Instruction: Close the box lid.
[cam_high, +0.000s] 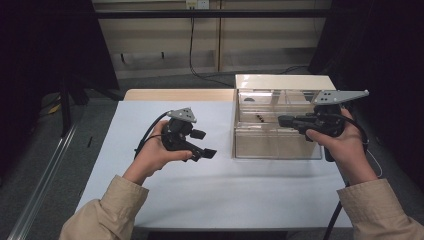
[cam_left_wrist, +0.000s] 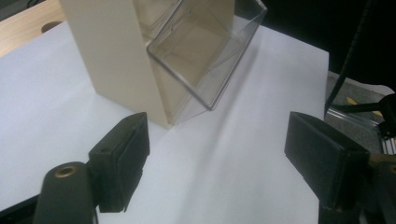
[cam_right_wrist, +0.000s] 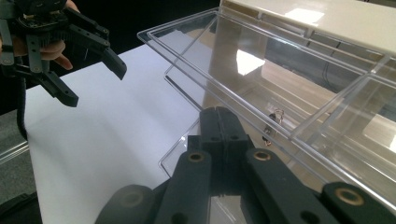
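high view: white table (cam_high: 210, 195), grey floor (cam_high: 45, 150); left tongs (cam_high: 204, 144) apart, right tongs (cam_high: 281, 120) together.

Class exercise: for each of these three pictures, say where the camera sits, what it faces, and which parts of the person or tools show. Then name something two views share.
High view: above the person's side, looking down on the white table; both sleeves, left gripper, right gripper.
Left gripper view: on that gripper, facing the clear drawer unit; its fingers stand apart.
Right gripper view: on that gripper, facing the drawers; its fingers pressed together.
Shared: the drawer unit; the right gripper view shows the left gripper.
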